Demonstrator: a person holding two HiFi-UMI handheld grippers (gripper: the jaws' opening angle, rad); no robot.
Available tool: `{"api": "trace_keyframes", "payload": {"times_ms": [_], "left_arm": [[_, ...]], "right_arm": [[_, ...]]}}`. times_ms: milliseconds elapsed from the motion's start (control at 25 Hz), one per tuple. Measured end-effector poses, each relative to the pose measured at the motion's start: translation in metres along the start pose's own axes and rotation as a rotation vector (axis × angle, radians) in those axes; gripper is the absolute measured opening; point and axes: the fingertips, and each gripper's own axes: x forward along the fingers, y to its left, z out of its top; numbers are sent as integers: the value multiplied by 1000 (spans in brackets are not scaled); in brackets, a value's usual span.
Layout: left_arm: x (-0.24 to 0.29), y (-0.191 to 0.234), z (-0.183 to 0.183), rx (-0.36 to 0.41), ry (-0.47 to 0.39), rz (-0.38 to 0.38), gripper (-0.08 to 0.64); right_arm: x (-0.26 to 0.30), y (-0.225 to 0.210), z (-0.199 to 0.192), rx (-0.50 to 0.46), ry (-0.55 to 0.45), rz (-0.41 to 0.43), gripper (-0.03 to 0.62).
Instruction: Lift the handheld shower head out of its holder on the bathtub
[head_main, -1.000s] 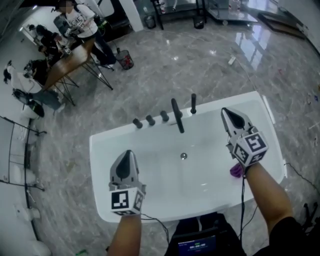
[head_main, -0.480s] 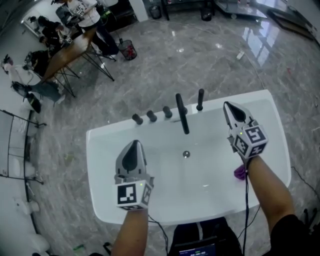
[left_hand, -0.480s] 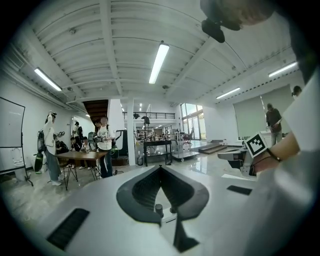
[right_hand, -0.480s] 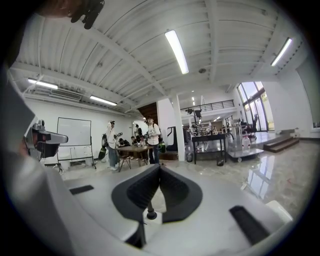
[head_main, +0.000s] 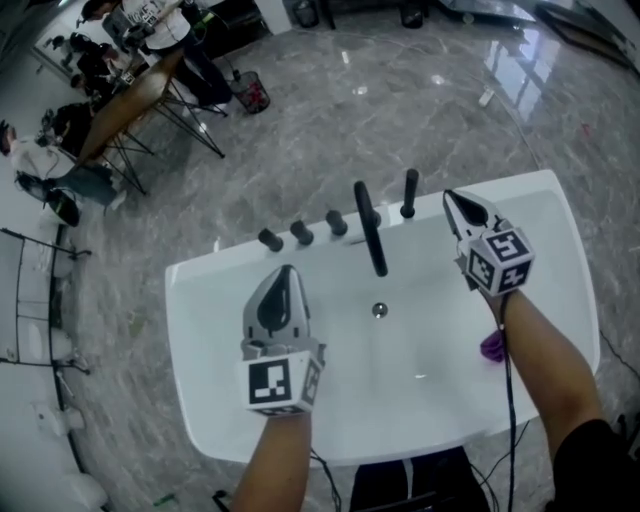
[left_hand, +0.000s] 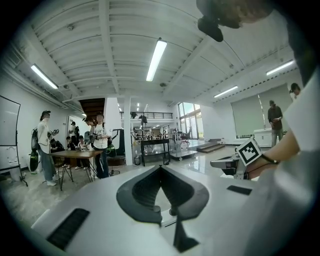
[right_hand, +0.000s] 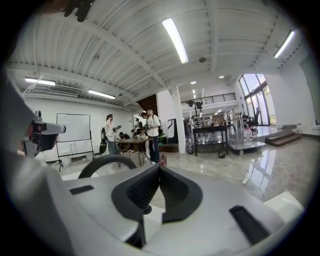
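Right gripper (head_main: 451, 202), jaws closed and empty, hovers just right of the shower head (head_main: 409, 192), which stands upright on the bathtub (head_main: 183, 320) rim, upper centre. Left gripper (head_main: 286, 274), also closed, sits lower left.

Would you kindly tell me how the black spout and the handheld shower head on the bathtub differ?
The spout is long and reaches out over the basin; the handheld shower head looks shorter and stands up from the rim. The spout sits left of the handheld shower head in the head view. Both are black, on the far rim of the bathtub.
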Motion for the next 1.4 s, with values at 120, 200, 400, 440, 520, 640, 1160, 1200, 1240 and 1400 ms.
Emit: {"api": "trace_keyframes", "payload": {"times_ms": [120,200,400,440,520,640,1160,1200,1240,1400], "left_arm": [[12,-5,-8,25,-5,-18,8],[19,-7,-15,36,-2,-25,8],[35,-12,-22,35,-2,-37,8],[38,-12,-24,42,-7,-40,8],[43,-12,-31,53,-7,-39,8],[47,-13,-43,49,1,-36,8],[21,2,-77,8,60,11,8],[16,2,-81,9,68,13,8],[11,2,-85,14,78,13,8],[0,10,-94,16,109,30,8]], "right_arm": [[20,-10,-16,2,27,0,3],[34,-19,-27,26,49,-7,4],[60,-32,-36,37,54,-25,3],[64,-30,-38,23,52,-20,5],[72,-24,-45,-12,48,-3,5],[83,-19,-57,-34,55,7,5],[110,-21,-88,-75,107,-13,259],[112,-20,-90,-83,108,-8,261],[116,-19,-91,-89,108,-2,264],[129,-15,-97,-101,114,20,277]]}}
